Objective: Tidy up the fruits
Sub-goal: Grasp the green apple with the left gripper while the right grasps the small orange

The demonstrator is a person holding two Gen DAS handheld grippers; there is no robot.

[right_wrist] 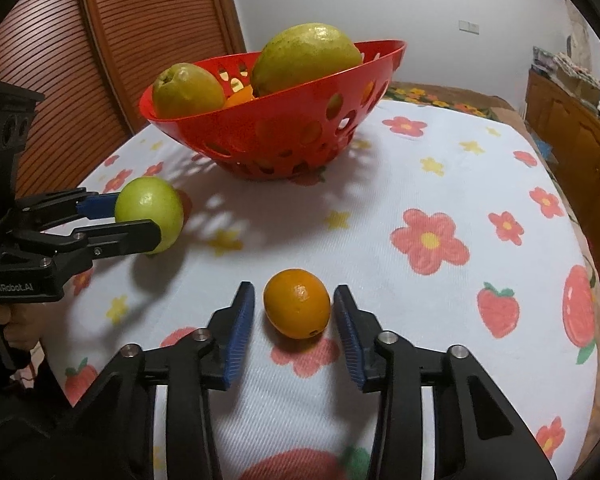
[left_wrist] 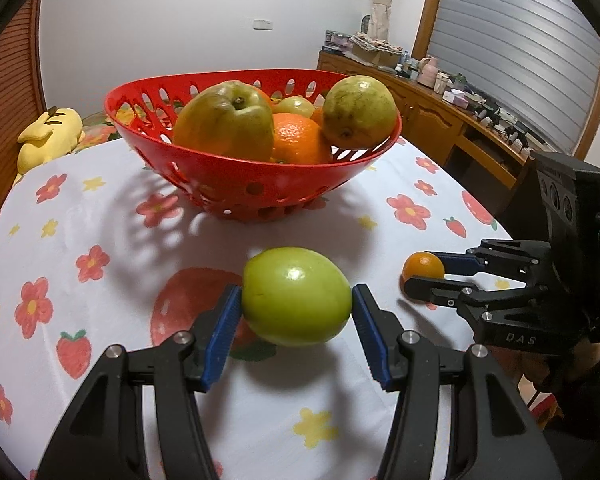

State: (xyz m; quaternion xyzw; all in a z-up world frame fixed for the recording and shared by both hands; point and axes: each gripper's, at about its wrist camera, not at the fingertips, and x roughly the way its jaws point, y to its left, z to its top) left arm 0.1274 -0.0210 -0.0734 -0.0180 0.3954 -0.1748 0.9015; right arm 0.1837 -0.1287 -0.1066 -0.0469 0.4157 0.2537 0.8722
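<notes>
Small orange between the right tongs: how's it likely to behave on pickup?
The small orange is rounded and rests on a flat tablecloth, so a one-sided nudge would probably roll it. Its skin looks glossy, maybe slightly slippery, though the ribbed pads should help. The right tongs flank it with gaps both sides.

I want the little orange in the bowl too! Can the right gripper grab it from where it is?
Probably yes. The right gripper is open with a finger on each side of the little orange, and nothing lies between them. The fingers don't touch it yet, so they would just need to close.
</notes>
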